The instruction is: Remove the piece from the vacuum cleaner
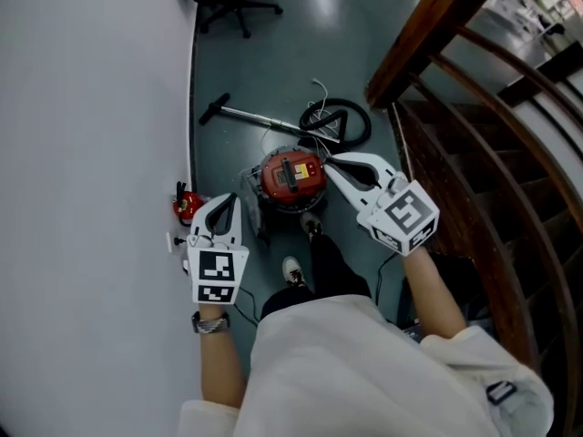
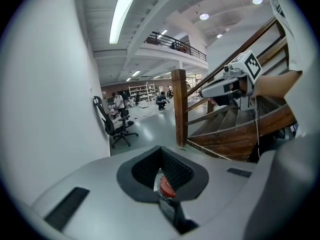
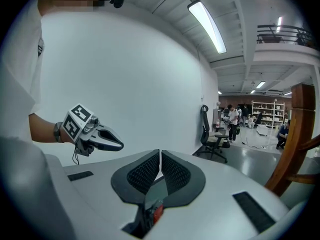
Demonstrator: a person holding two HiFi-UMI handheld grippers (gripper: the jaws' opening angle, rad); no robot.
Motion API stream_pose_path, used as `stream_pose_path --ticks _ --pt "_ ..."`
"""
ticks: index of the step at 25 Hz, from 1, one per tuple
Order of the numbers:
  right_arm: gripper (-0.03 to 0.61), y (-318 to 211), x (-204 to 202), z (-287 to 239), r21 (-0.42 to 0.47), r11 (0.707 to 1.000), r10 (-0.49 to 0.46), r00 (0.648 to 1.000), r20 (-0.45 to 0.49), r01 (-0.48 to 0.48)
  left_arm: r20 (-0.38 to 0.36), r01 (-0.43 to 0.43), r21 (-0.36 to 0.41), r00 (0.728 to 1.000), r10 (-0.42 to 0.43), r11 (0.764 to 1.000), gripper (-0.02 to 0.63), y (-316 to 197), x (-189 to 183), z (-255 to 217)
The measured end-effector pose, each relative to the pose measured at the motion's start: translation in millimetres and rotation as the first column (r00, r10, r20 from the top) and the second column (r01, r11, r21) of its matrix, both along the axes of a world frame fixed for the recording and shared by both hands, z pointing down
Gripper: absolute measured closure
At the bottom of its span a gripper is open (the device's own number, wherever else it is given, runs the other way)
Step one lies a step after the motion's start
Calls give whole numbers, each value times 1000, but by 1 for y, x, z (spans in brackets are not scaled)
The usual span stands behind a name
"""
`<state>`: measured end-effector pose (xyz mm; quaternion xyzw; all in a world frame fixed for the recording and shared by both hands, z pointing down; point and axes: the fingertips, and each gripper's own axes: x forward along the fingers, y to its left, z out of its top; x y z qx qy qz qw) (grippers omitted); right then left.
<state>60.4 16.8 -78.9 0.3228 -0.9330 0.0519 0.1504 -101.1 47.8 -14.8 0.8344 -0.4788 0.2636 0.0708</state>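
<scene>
Clearly, in the head view both grippers hang above the floor. The vacuum cleaner (image 1: 293,178) sits between them, at 12 o'clock from the person's shoes. The left gripper (image 1: 231,201) is at its 8 o'clock and the right gripper (image 1: 332,163) just at its 2 o'clock. The red canister stands upright, lid facing up. Its metal wand (image 1: 264,119) lies flat on the floor at the canister's 12 o'clock. The wand's long axis runs from 10 o'clock, handle end near the white wall (image 1: 91,153), to 4 o'clock, where it meets the looped black hose (image 1: 351,121). Which part is meant to come off I cannot tell.

In the left gripper view the pads are closed together on nothing, with a sliver of the red canister showing below them.

In the right gripper view the jaws likewise meet with nothing held, and the other gripper floats at 9 o'clock.

My judgement is that the approach comes first. Both jaws need opening before contact. One gripper should then brace the canister while the other pulls the piece straight along its own axis, not sideways, or the canister may tip
</scene>
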Motion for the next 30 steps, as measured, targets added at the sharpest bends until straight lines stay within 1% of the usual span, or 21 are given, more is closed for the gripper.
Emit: stream_pose_path --ticks 7,10,13,21,25,28,30 --pt "546 -25 2 26 -40 998 -40 999 21 41 -23 42 14 999 -42 999 614 -23 4 15" --pt "546 -33 2 45 -76 995 -64 998 25 66 -33 77 -5 996 -77 997 614 -32 1 29" --pt "546 -37 -2 63 -107 989 -100 995 9 100 -36 106 -19 994 -106 994 614 -38 -3 43" --pt "546 -47 -3 112 -180 979 -99 995 6 99 -50 150 -54 987 -153 987 614 -46 -7 87" --pt "546 -47 -4 136 -205 974 -100 995 2 98 -79 174 -66 981 -179 983 614 -45 -5 104" --pt "546 -52 -1 153 -207 976 -76 997 -4 73 -127 156 -94 978 -167 983 614 -44 3 117" --pt "546 -55 -1 164 -206 976 -68 998 -7 65 -154 142 -97 976 -156 985 614 -43 10 122"
